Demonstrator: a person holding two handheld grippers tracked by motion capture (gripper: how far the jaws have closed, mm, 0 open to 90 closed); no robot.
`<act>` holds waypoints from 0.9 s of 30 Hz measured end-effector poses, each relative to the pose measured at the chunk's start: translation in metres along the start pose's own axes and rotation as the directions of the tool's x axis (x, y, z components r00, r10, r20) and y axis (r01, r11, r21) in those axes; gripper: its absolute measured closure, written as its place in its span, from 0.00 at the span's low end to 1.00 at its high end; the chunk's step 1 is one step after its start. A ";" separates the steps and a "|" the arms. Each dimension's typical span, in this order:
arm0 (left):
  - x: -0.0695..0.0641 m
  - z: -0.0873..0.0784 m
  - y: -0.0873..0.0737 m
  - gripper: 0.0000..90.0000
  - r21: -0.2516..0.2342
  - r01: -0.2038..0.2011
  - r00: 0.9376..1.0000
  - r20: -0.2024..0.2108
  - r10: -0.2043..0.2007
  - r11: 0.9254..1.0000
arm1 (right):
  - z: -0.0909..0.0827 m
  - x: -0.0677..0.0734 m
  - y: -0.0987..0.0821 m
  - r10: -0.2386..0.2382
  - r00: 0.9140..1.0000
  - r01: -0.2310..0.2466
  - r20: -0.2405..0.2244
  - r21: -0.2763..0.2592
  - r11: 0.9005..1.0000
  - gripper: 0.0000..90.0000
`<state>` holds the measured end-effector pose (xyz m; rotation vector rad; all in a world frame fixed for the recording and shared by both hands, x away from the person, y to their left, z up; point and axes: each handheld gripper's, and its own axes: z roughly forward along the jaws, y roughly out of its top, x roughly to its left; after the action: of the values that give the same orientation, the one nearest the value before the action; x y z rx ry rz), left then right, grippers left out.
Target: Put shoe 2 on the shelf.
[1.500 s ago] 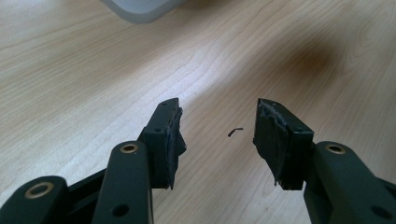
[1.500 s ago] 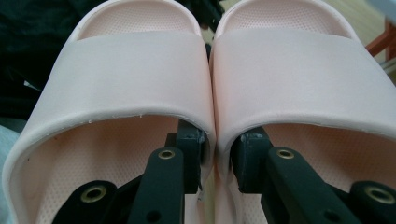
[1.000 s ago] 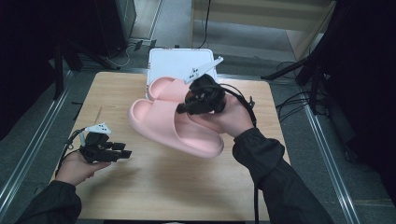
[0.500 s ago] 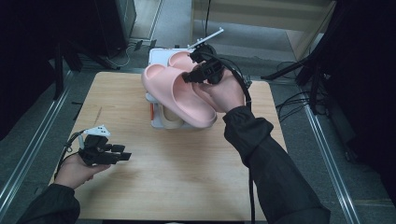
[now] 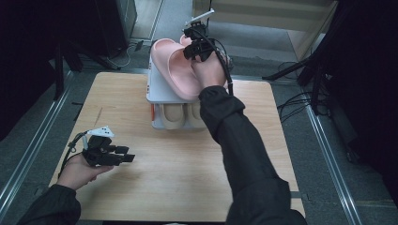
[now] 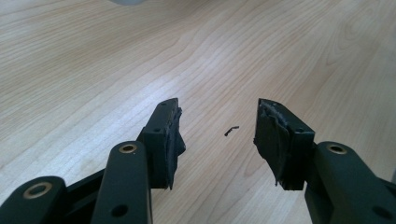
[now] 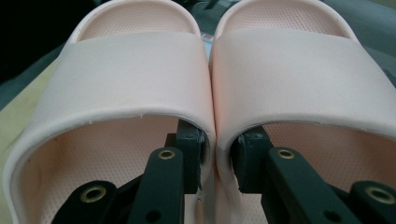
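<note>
A pair of pink slippers [image 5: 174, 70] is held side by side over the top of a white shoe rack [image 5: 154, 91] at the table's back. My right gripper [image 5: 199, 47] is shut on them. In the right gripper view one jaw sits inside each slipper, pinching the touching inner strap walls of the left slipper [image 7: 121, 70] and right slipper [image 7: 299, 65] at the right gripper [image 7: 217, 158]. Whether the soles rest on the rack I cannot tell. My left gripper [image 5: 123, 157] hovers open near the front left of the table, with the left gripper [image 6: 217, 135] holding nothing.
A beige pair of slippers [image 5: 180, 117] lies on the rack's lower shelf. The wooden table [image 5: 187, 178] spreads bare in front of the rack. A tiny black fleck [image 6: 231, 130] lies on the wood between the left jaws. Cables and dark equipment ring the table.
The right gripper has lifted the pink slippers off the table and carried them back and up over the white rack. The left gripper has barely moved.
</note>
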<state>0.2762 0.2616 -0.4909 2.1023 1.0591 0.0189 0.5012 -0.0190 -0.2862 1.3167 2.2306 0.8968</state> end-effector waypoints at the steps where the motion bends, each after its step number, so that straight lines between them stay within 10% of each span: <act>1: 0.000 0.000 0.000 0.55 -0.003 0.001 1.000 0.005 -0.001 1.000 | 0.005 0.001 0.001 0.021 1.000 -0.021 0.013 0.005 1.000 0.84; 10: 0.000 0.001 0.003 0.55 -0.008 -0.004 1.000 0.010 0.004 1.000 | 0.040 0.026 0.005 0.163 0.976 -0.169 0.141 0.026 0.985 0.84; 27: -0.001 0.003 0.005 0.55 -0.002 -0.023 1.000 0.022 0.023 1.000 | 0.056 0.033 0.007 0.197 0.958 -0.205 0.209 0.019 0.979 0.83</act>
<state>0.2801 0.2574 -0.4892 2.1082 1.0219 0.0080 0.5246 0.0309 -0.3215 1.6000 1.9921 0.7472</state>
